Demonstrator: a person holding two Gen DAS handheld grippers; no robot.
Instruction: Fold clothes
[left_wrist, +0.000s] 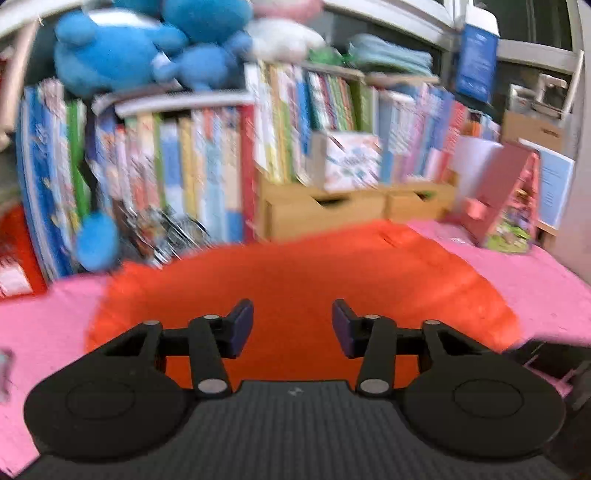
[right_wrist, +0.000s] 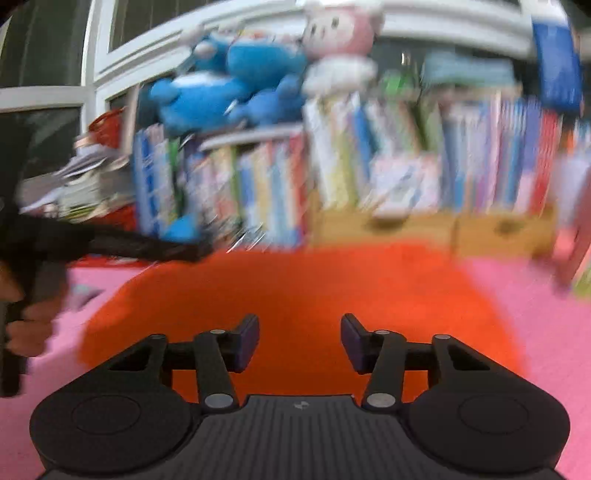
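An orange-red garment (left_wrist: 295, 273) lies spread flat on a pink surface (left_wrist: 44, 325). It also shows in the right wrist view (right_wrist: 295, 291). My left gripper (left_wrist: 292, 326) is open and empty, its fingers above the near part of the garment. My right gripper (right_wrist: 299, 341) is open and empty, also over the near part of the garment. The left gripper's body and the hand holding it show at the left edge of the right wrist view (right_wrist: 33, 280). Both views are blurred by motion.
A row of upright books (left_wrist: 177, 173) stands behind the garment. Wooden drawer boxes (left_wrist: 325, 210) sit beside them. Blue plush toys (left_wrist: 122, 44) lie on top of the books. A pink stand (left_wrist: 506, 192) is at the far right.
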